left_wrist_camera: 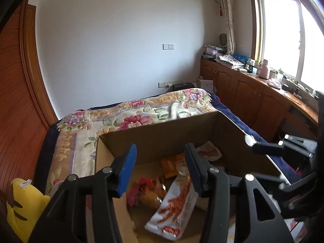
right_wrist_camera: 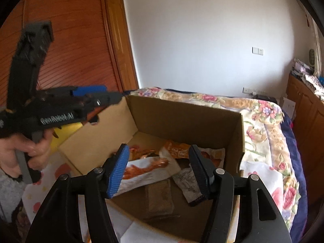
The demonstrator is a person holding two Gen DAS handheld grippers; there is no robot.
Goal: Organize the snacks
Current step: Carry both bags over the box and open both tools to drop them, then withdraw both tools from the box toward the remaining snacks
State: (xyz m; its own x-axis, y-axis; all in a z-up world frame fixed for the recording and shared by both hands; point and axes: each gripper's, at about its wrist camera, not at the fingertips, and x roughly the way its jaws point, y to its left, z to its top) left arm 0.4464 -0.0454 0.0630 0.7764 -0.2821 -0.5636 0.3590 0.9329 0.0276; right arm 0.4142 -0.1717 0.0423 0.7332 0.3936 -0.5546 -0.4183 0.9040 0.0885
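An open cardboard box sits on the bed with several snack packets inside. A white bag with orange print lies on its floor, beside an orange packet and a red and yellow packet. My left gripper hovers over the box's near left corner, open, with nothing between its pads. My right gripper hangs open over the box, above the white-orange bag, a brown packet and a grey-white packet. In the right wrist view the left gripper, held by a hand, reaches over the box's left wall.
The box rests on a floral blanket covering the bed. A yellow plush toy lies to the box's left. Wooden cabinets with a cluttered top run under the window on the right. A wooden wardrobe stands to the left.
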